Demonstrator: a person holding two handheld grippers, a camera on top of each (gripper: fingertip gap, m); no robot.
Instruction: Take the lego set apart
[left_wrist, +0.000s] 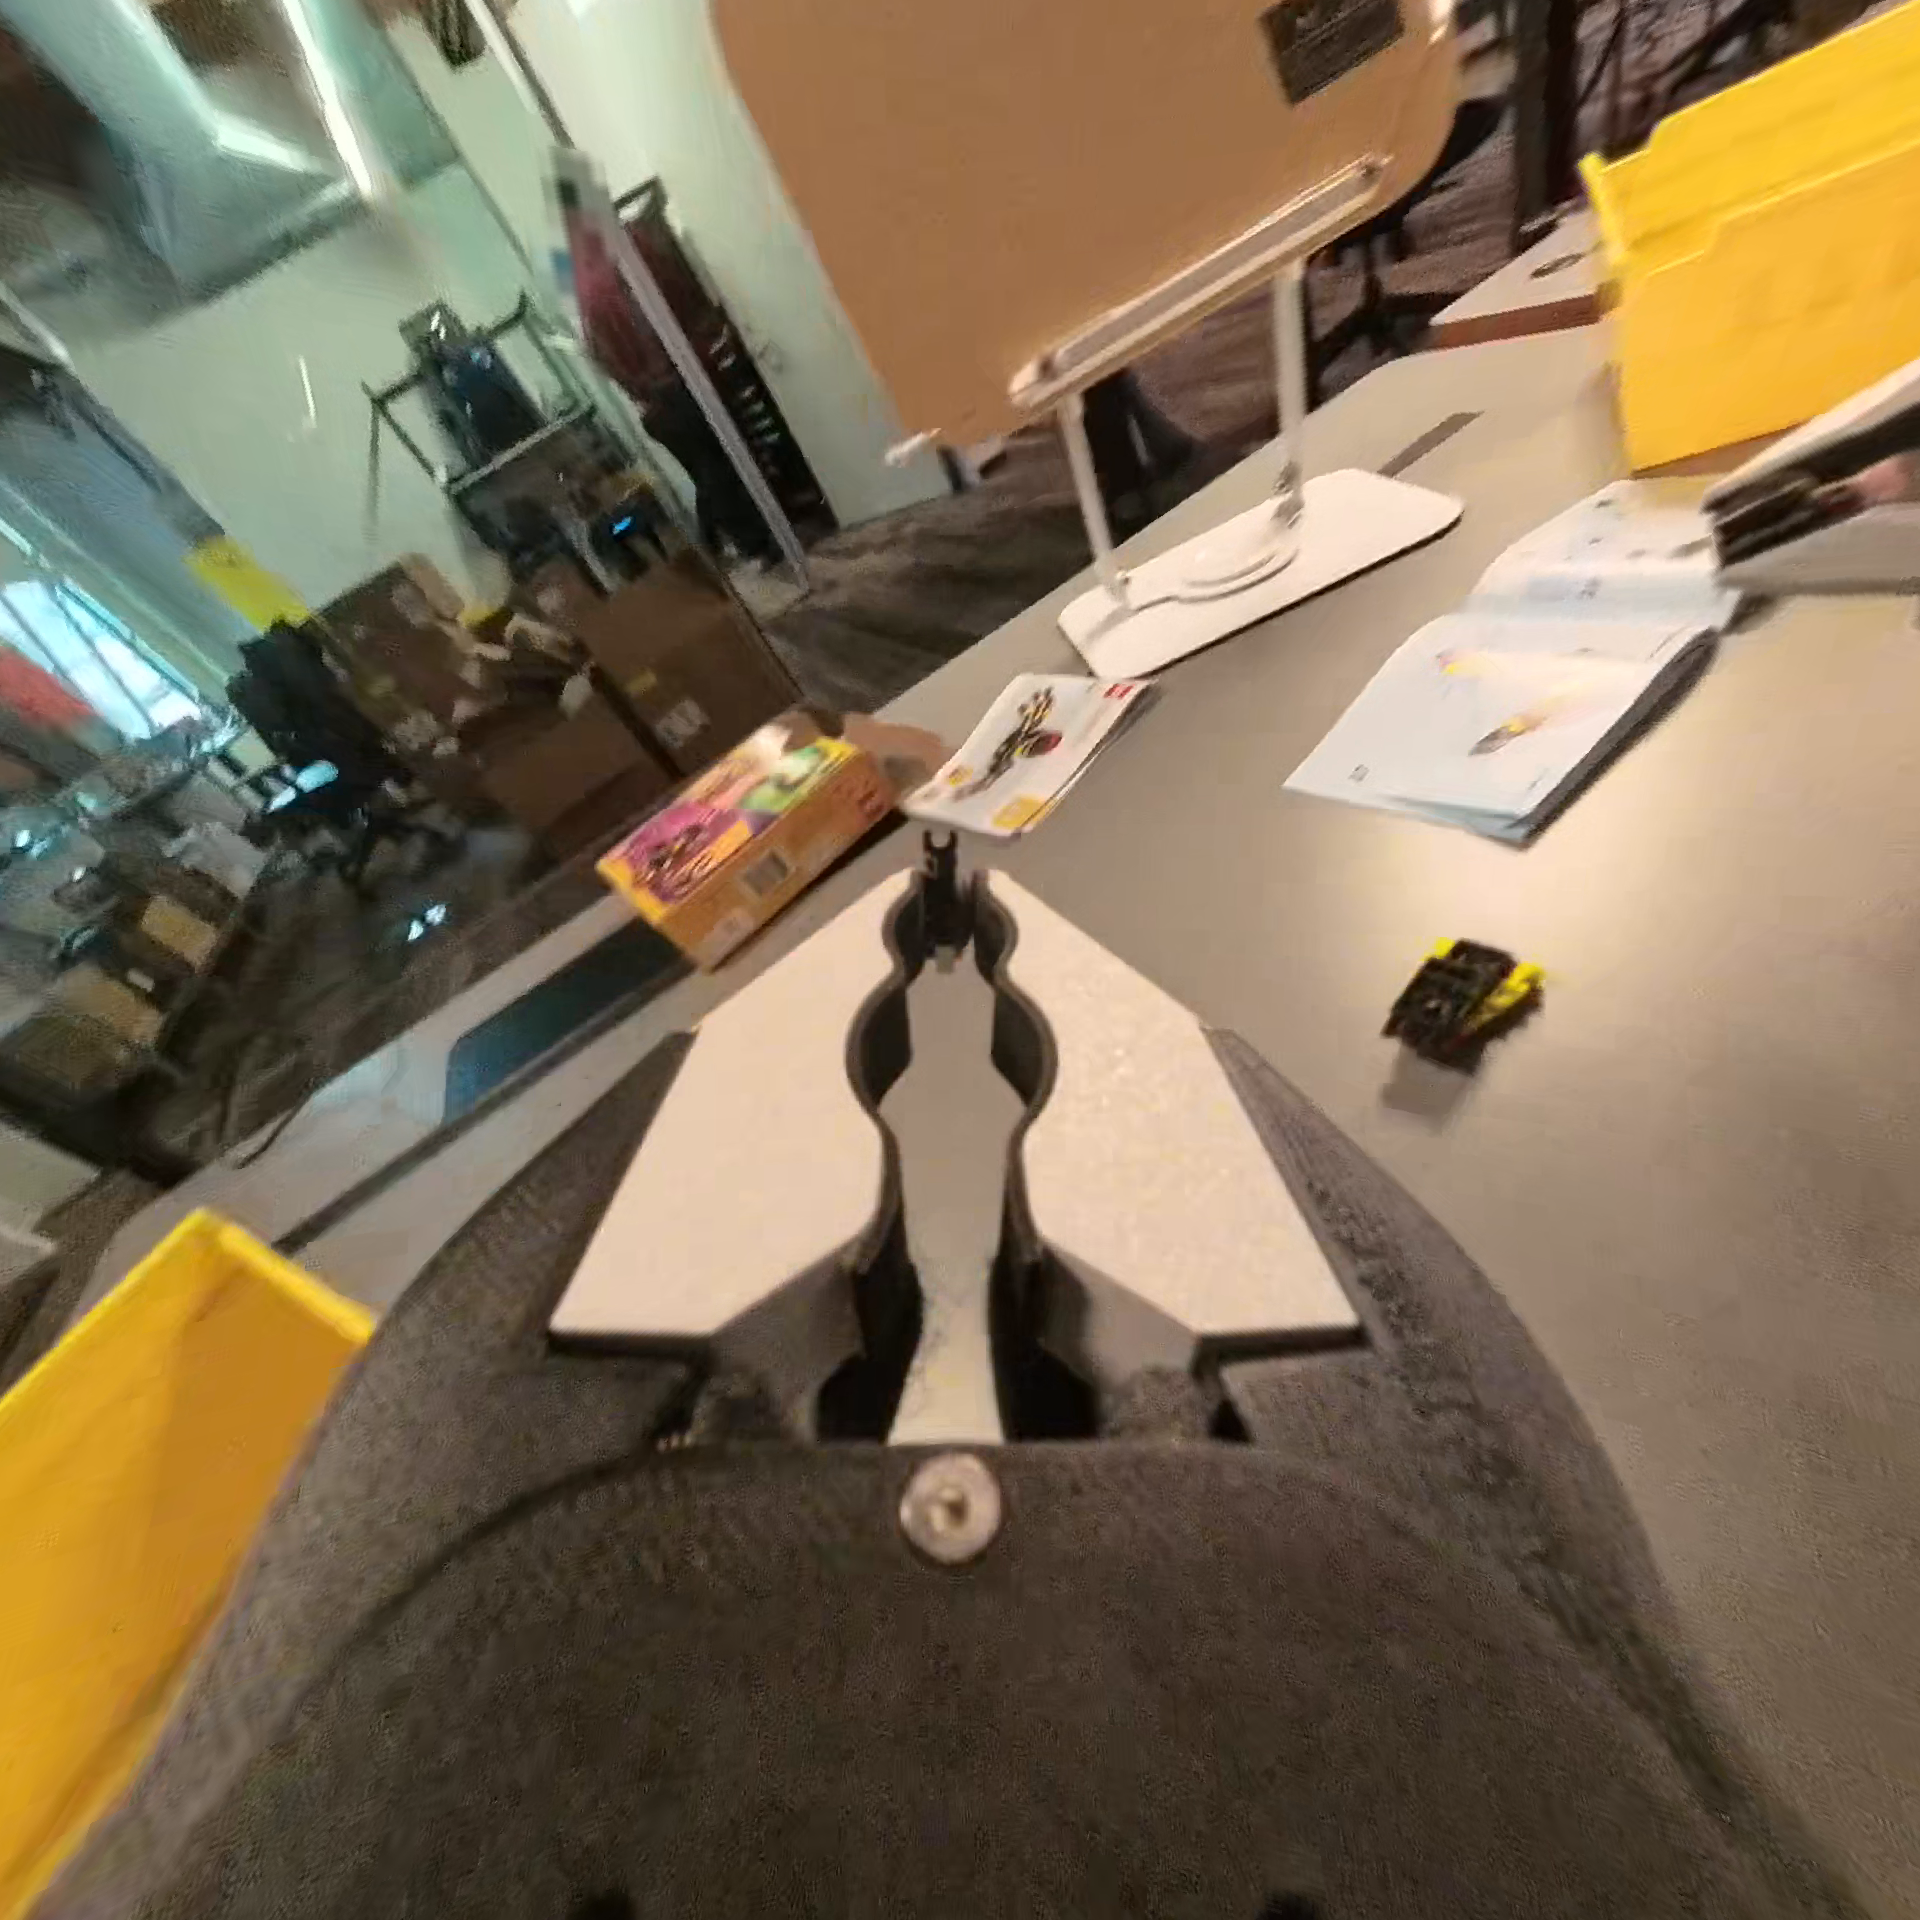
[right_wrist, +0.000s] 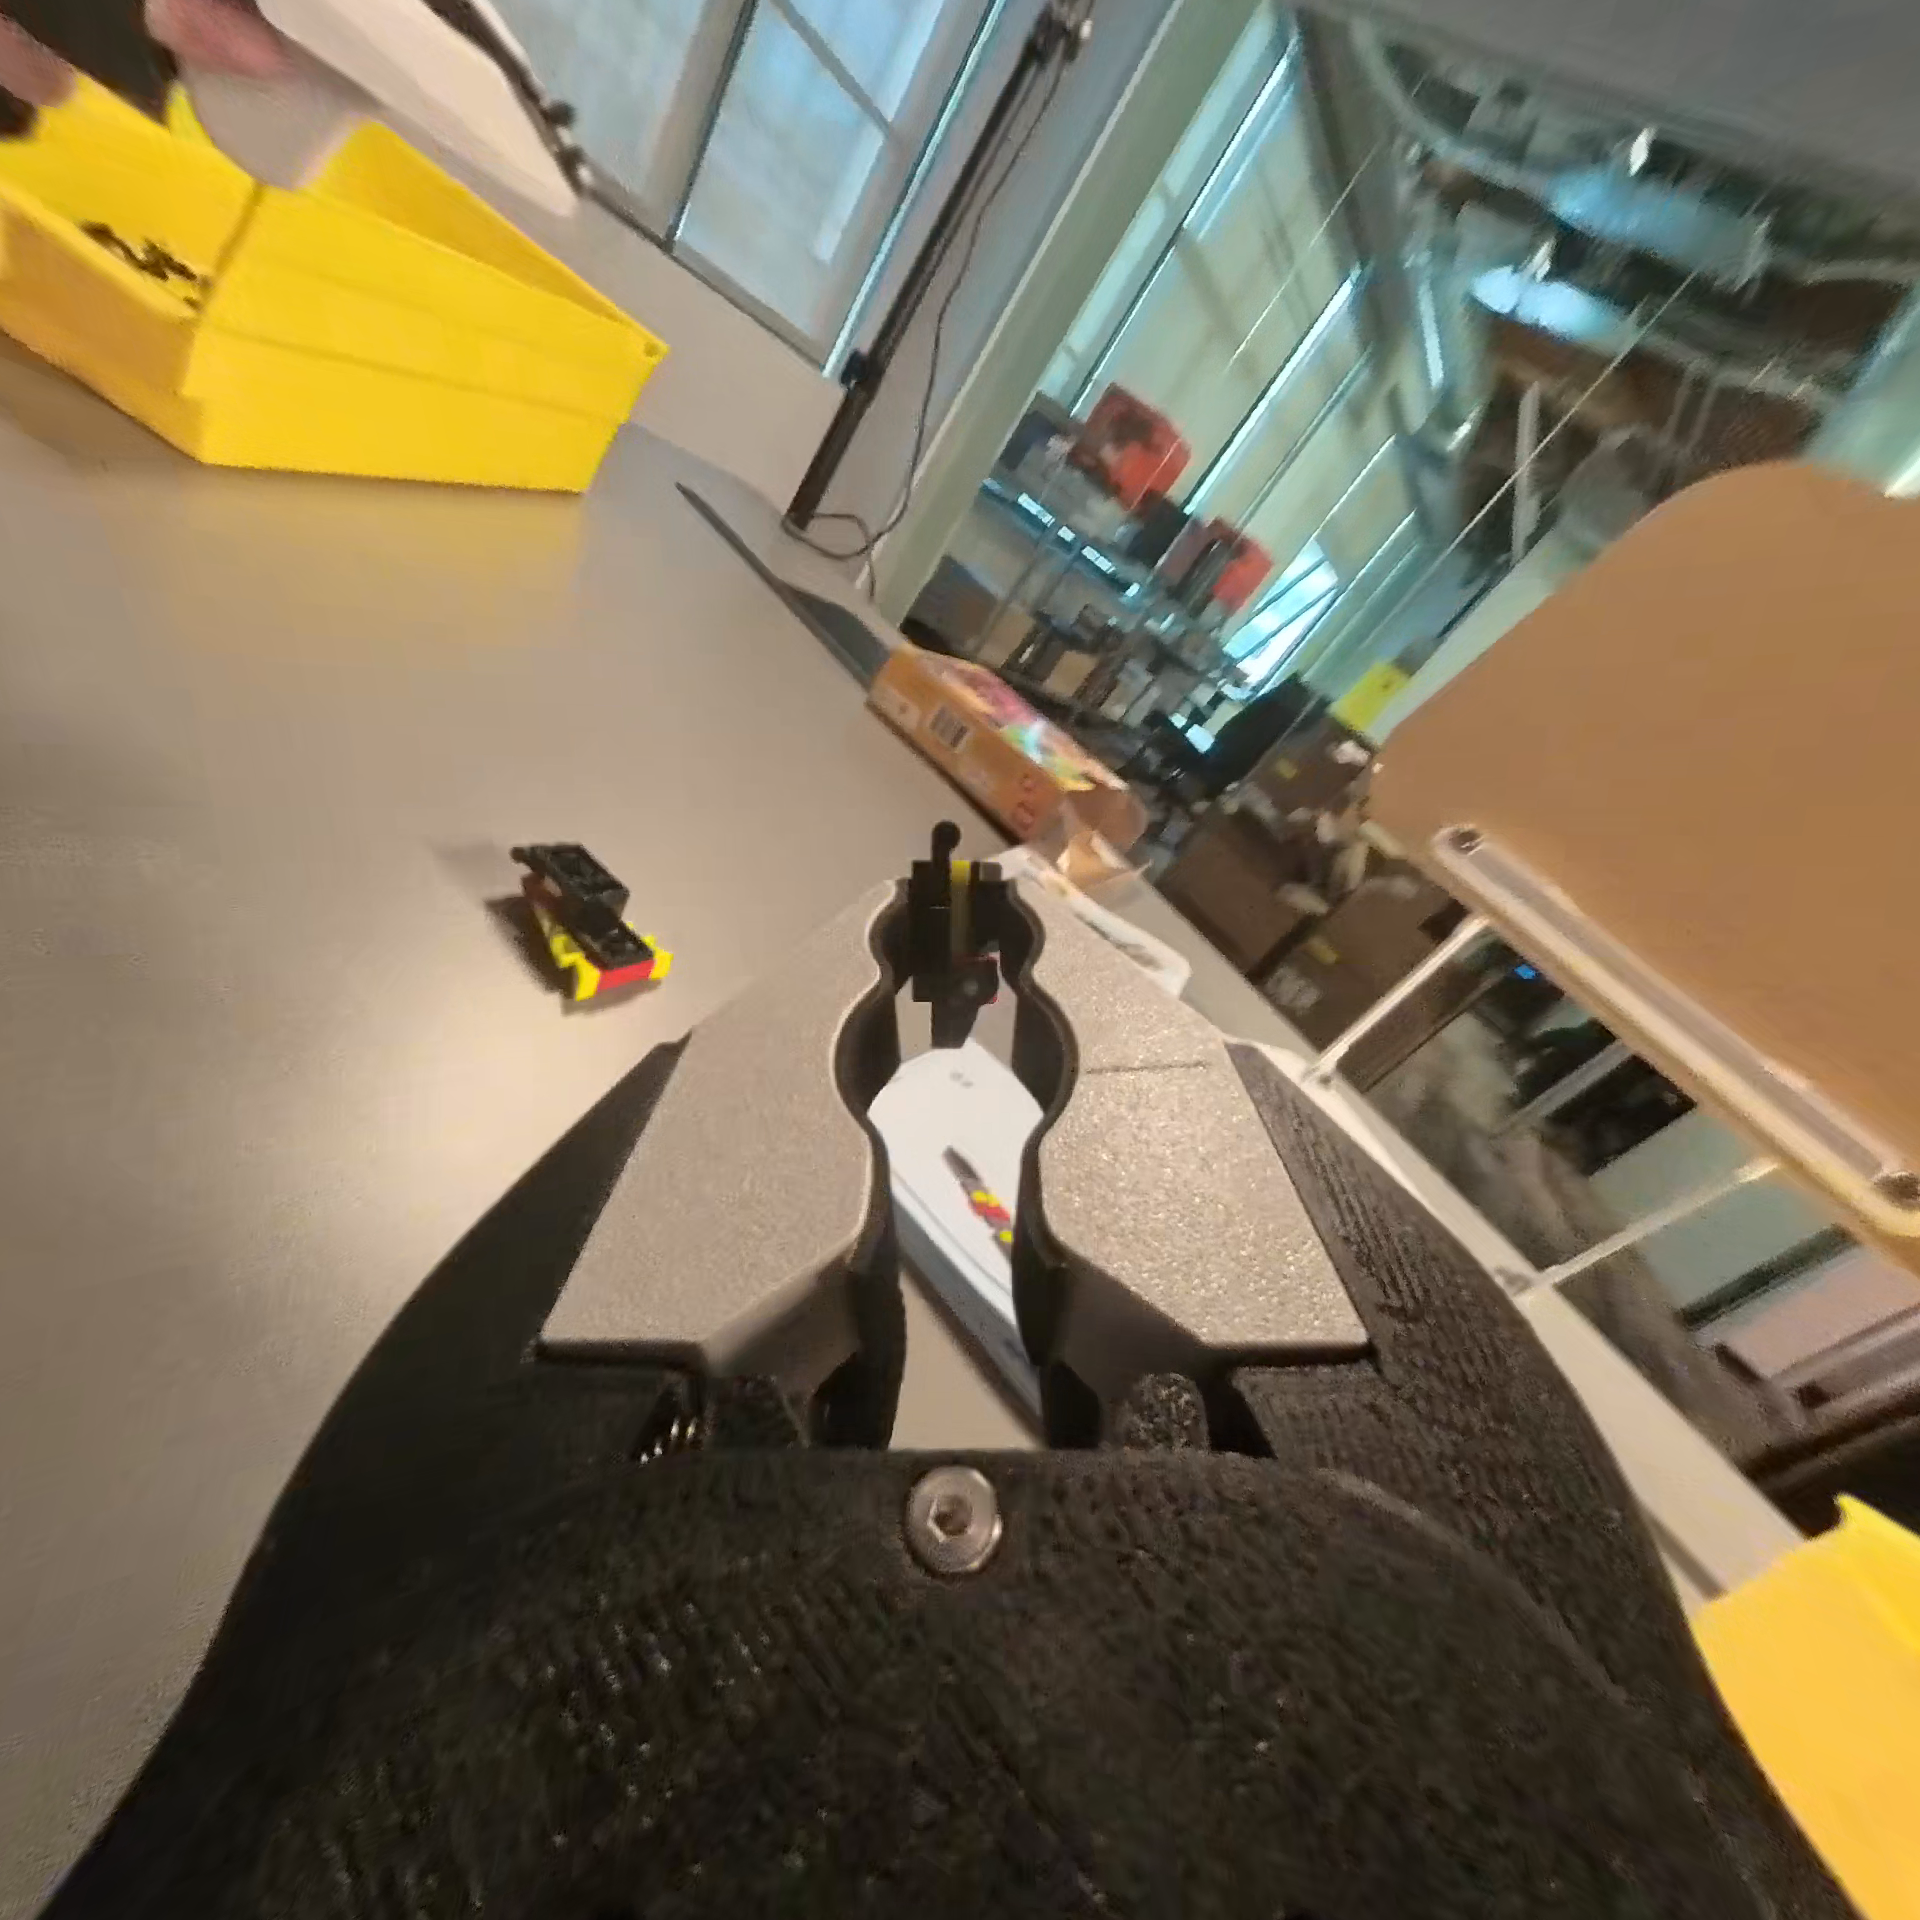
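Note:
My left gripper (left_wrist: 943, 902) is shut on a small thin black lego piece (left_wrist: 939, 883) that sticks out past the fingertips. My right gripper (right_wrist: 951, 914) is shut on a small black and yellow lego piece (right_wrist: 948, 935) with a black knob on top. A black, yellow and red lego chunk (left_wrist: 1463, 1000) lies on the grey table, to the right of the left gripper; it also shows in the right wrist view (right_wrist: 590, 925), to the left of the right gripper. Both grippers are held above the table.
A yellow bin (right_wrist: 395, 343) holds dark pieces at its left end. Another yellow bin (left_wrist: 1766, 260) stands far right, a third (left_wrist: 125, 1475) near left. Open instruction booklets (left_wrist: 1517, 707), a leaflet (left_wrist: 1029, 753), the lego box (left_wrist: 748, 852) and a tan panel on a white stand (left_wrist: 1257, 566) sit on the table. Spacing between my two grippers at the tips: around 20 cm.

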